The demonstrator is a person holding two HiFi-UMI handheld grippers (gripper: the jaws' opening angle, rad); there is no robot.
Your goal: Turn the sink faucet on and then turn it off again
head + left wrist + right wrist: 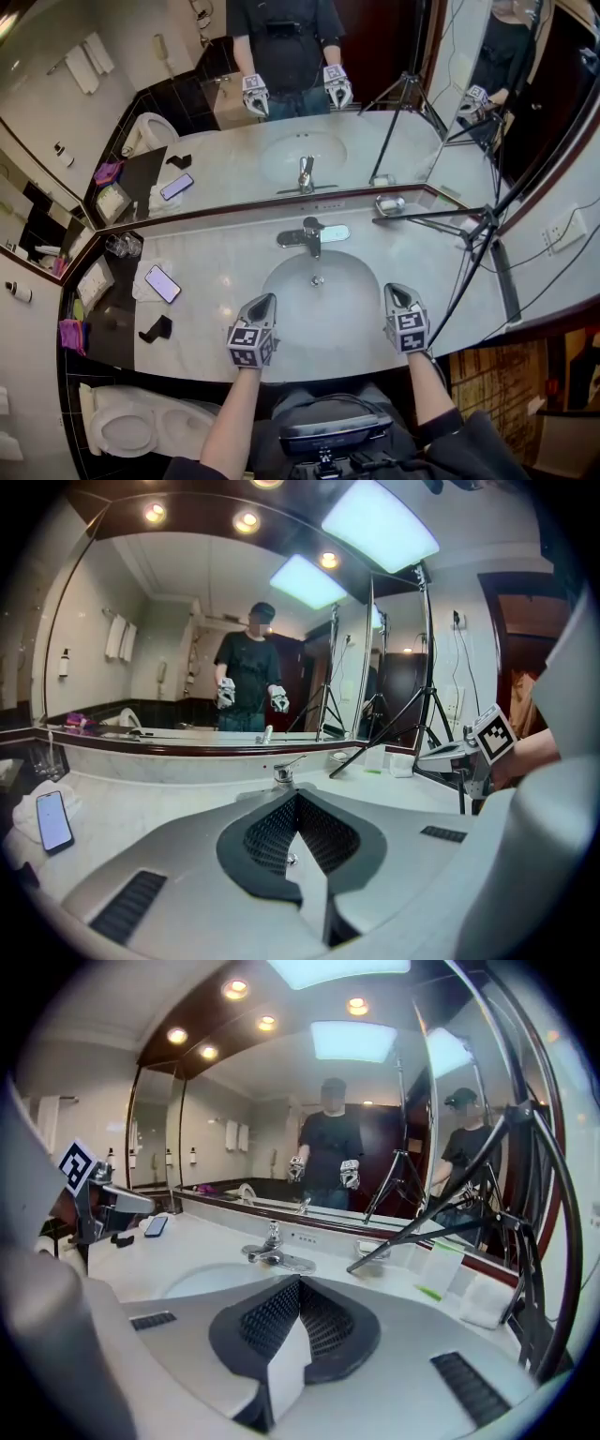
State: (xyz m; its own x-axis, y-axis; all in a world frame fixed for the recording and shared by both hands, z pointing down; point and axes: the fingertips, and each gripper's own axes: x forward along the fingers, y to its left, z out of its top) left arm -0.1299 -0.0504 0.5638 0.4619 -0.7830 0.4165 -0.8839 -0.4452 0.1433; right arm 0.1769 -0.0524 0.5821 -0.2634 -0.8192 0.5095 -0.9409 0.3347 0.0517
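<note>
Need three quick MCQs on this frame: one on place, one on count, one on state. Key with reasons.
1. Where does the phone lie?
A. left of the sink basin, on the counter
B. inside the basin
C. on the floor

2. Of the left gripper and right gripper, how many touch the faucet?
A. none
B. one
C. both

3. How do the right gripper's jaws stand?
A. wide apart
B. closed on the faucet lever
C. together, with nothing between them

Key: 1 A, the head view shows it on the counter at the basin's left. 2 A, both hang over the basin's near edge, apart from the faucet. 3 C, the right gripper view shows the pads meeting, empty.
</note>
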